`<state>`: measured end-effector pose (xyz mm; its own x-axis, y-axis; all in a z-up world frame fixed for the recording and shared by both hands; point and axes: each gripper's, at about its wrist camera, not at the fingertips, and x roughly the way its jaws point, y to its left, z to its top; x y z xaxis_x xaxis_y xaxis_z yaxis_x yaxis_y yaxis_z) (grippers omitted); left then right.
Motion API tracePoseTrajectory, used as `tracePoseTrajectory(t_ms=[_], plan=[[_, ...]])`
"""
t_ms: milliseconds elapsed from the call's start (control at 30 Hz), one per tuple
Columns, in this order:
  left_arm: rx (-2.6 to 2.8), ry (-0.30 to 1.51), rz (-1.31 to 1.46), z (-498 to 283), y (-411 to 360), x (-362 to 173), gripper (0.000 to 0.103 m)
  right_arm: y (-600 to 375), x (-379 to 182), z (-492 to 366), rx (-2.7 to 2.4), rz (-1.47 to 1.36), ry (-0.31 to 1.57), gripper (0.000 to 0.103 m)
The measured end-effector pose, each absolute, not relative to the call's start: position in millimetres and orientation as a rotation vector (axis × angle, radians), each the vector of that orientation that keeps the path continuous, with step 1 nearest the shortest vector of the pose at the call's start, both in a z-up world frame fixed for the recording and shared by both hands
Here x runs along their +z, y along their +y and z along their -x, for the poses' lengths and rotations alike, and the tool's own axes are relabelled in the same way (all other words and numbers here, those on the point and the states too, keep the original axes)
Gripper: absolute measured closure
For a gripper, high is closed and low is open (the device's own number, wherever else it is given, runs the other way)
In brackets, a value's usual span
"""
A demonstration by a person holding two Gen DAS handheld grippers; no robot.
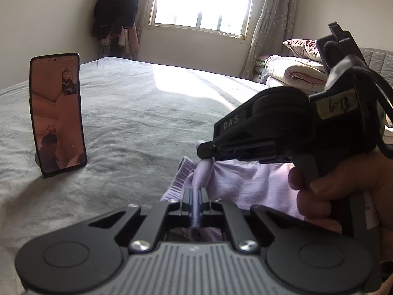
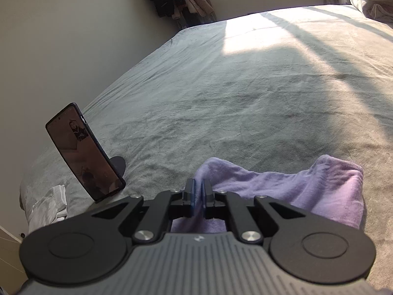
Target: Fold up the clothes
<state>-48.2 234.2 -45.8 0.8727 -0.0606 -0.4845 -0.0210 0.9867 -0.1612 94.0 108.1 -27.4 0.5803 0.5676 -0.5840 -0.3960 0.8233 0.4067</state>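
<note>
A lilac garment lies bunched on the grey bed sheet at the near edge. My left gripper is shut on a twisted strip of the lilac cloth. My right gripper shows in the left wrist view just above and beyond the left one, shut on the same strip of cloth. In the right wrist view my right gripper is shut on an edge of the lilac garment, which spreads to the right over the sheet.
A phone stands upright on a small stand at the left of the bed, screen lit; it also shows in the right wrist view. A white cloth lies at the bed's left corner. Folded quilts are stacked at the far right. Dark clothes hang in the corner.
</note>
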Motion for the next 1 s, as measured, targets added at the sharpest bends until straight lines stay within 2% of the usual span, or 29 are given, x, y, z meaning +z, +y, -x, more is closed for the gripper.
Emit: tracePoseTrajectory(t_ms=[167,267,300,333,400,467,500,600,633,833,867,900,1000], plan=[[0.011,0.501,0.194,42,244,-43,0.097,117,-30,-101,0.588,-0.251,0.768,0.094],[0.010,0.473,0.205,36,246,-42,0.084,110,-32,-103,0.599,-0.284,0.771,0.088],[0.009,0.464,0.209,34,247,-41,0.076,103,-29,-101,0.603,-0.291,0.752,0.088],[0.009,0.454,0.212,32,248,-41,0.074,96,-25,-99,0.607,-0.298,0.734,0.087],[0.008,0.435,0.220,28,249,-39,0.074,79,-20,-94,0.590,-0.296,0.694,0.082],[0.007,0.416,0.227,24,251,-38,0.076,62,-20,-88,0.557,-0.293,0.661,0.067],[-0.001,0.408,0.229,21,250,-38,0.076,53,-20,-85,0.540,-0.291,0.644,0.067],[-0.102,0.409,0.201,4,236,-38,0.093,42,-28,-75,0.500,-0.231,0.612,0.067],[-0.125,0.426,0.182,-3,230,-40,0.096,40,-32,-73,0.482,-0.195,0.602,0.067],[-0.062,0.505,0.107,-32,224,-67,0.098,27,-59,-81,0.375,-0.095,0.612,0.067],[-0.049,0.513,0.118,-34,227,-70,0.098,23,-64,-84,0.357,-0.090,0.619,0.070],[-0.037,0.521,0.129,-36,231,-73,0.098,20,-68,-86,0.354,-0.098,0.622,0.077],[-0.020,0.518,0.168,-33,241,-71,0.098,14,-72,-89,0.359,-0.122,0.619,0.079]])
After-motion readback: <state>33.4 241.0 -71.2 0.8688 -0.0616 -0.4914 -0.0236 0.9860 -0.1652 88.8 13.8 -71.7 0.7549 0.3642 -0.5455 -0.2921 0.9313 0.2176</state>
